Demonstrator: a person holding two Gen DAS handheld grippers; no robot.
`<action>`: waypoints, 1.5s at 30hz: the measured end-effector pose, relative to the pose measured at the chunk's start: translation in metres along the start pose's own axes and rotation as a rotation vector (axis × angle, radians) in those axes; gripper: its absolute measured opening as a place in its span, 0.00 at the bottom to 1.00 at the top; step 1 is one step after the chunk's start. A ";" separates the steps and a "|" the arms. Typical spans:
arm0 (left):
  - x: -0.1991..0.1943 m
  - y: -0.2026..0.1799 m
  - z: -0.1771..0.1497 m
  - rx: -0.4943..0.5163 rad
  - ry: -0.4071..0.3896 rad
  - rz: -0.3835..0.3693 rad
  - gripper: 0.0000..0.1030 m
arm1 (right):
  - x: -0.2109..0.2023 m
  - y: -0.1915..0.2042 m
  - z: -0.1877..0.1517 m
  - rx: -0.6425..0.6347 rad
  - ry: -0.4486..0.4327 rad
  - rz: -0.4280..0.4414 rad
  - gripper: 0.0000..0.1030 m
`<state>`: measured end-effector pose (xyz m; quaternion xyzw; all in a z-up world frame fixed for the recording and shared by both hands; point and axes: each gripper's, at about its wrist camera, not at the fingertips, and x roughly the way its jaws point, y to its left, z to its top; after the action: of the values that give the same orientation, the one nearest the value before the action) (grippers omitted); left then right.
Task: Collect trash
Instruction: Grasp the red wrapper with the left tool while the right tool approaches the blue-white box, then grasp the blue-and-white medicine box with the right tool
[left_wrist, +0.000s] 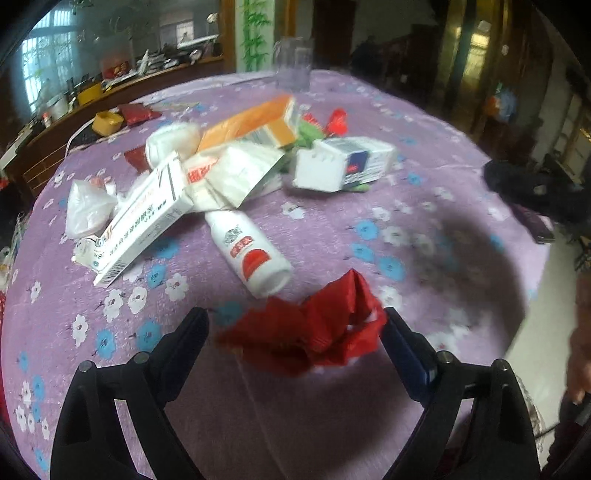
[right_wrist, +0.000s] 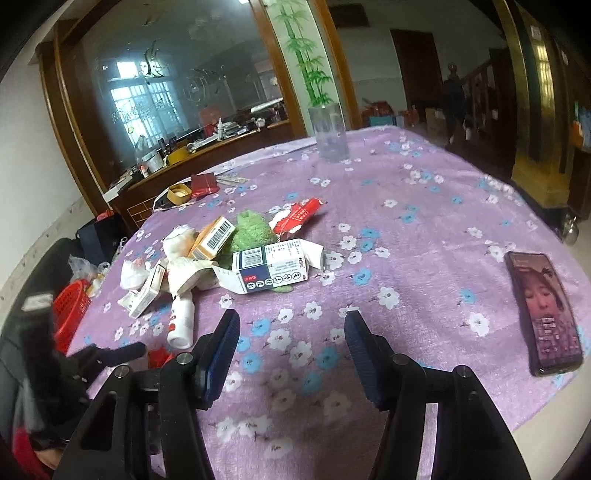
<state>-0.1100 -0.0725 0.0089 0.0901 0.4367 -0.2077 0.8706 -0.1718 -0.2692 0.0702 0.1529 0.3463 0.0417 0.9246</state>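
Red crinkly wrapper is what we've got lined up right now, sitting on the purple flowered bench straight between the fingers of our left gripper. Those fingers are spread wide around it; the right-hand one looks to be just touching the wrapper's edge, the other is clear of it, so nothing is pinched yet and it's released, not grasping. We reckon that wide stance is there because the wrapper is a puffy, uneven wad and needs room on both sides before a squeeze. Just beyond the fingertips lies a white bottle on its side, and further ahead is the main heap: a long white carton, an orange box, a white and blue box and some crumpled white bags. Looks like the wrapper got picked first simply because it's the loose piece nearest us, apart from the pile. Our right gripper hangs over bare cloth, fingers partly closed but with nothing between them, so it's empty; the white and blue box is ahead of it, well apart. Off to its left, past the bench edge, there's a red basket, which we'd guess is where the trash goes. A phone lies off to its right; not trash, so we'd steer clear.
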 end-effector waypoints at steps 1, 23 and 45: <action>0.005 0.001 0.001 -0.007 0.008 0.011 0.89 | 0.003 -0.001 0.003 0.007 0.009 0.010 0.61; -0.036 0.054 -0.017 -0.129 -0.120 -0.019 0.49 | 0.118 -0.002 0.074 0.362 0.241 -0.065 0.71; -0.034 0.064 -0.023 -0.163 -0.124 -0.023 0.49 | 0.105 0.015 0.043 0.102 0.213 -0.065 0.53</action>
<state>-0.1168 0.0021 0.0210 0.0007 0.3985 -0.1867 0.8980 -0.0643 -0.2468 0.0394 0.1830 0.4489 0.0100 0.8746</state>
